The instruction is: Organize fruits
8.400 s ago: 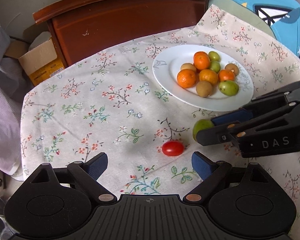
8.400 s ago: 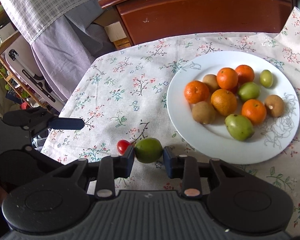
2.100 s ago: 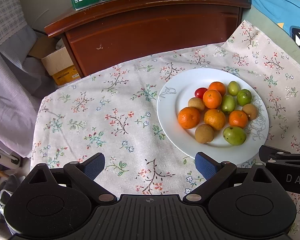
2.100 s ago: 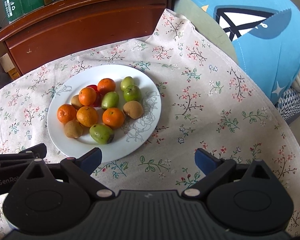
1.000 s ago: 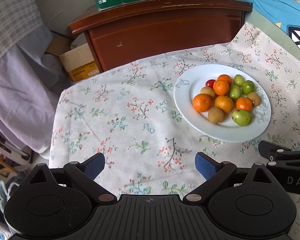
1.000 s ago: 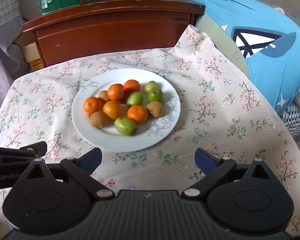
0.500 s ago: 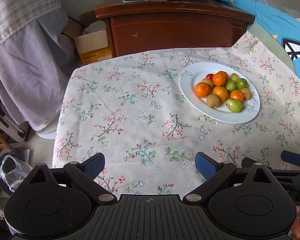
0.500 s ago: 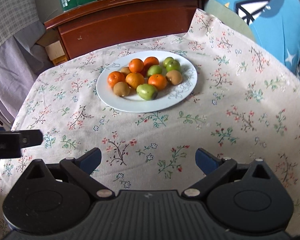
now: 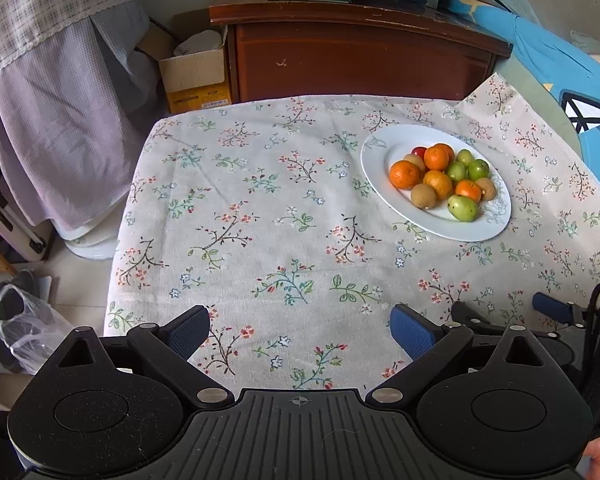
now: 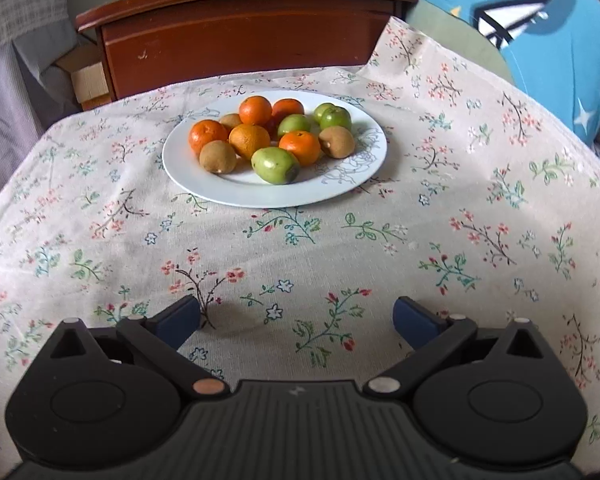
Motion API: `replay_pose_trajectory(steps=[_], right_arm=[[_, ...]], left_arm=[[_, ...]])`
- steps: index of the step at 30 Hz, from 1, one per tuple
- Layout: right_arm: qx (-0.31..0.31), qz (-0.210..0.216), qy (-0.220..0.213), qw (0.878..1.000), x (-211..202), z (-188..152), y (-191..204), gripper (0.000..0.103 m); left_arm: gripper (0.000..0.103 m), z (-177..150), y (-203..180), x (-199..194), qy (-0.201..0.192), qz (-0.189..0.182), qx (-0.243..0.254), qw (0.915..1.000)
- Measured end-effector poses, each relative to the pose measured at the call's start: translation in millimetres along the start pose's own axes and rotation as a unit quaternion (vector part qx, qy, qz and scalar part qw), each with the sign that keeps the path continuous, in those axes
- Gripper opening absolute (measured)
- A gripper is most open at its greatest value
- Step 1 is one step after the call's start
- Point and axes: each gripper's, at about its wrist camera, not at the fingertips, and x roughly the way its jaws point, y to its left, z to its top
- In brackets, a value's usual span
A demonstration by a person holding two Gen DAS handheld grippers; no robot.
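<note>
Left gripper: jaws wide apart, nothing between them. Right gripper: same, spread and empty. Bare cloth lies between and just ahead of both pairs of fingers. Plate well ahead, right of the left fingers; all fruit is piled on it, none loose. Judgement: sorting looks finished. Keep both grippers low, level, clear of the plate rim.

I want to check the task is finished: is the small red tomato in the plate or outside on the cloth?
In the plate. The left wrist view shows the red tomato at the far edge of the fruit pile, inside the white plate.
</note>
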Motion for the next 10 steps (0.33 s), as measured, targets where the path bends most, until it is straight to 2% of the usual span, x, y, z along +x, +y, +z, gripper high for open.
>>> replay_pose_trajectory(steps=[7,10], right_arm=[[-0.001,-0.01,-0.038,0.999,8.7,1.2,8.3,0.102],[-0.001,-0.012,-0.041,0.999,13.4,4.0,11.1,0.103]], left_arm=[[0.098,0.0,-0.6,1.9,0.001,0.001,-0.003,1.0],[0.098,0.1,-0.2,3.6,0.004,0.0,-0.005,1.0]])
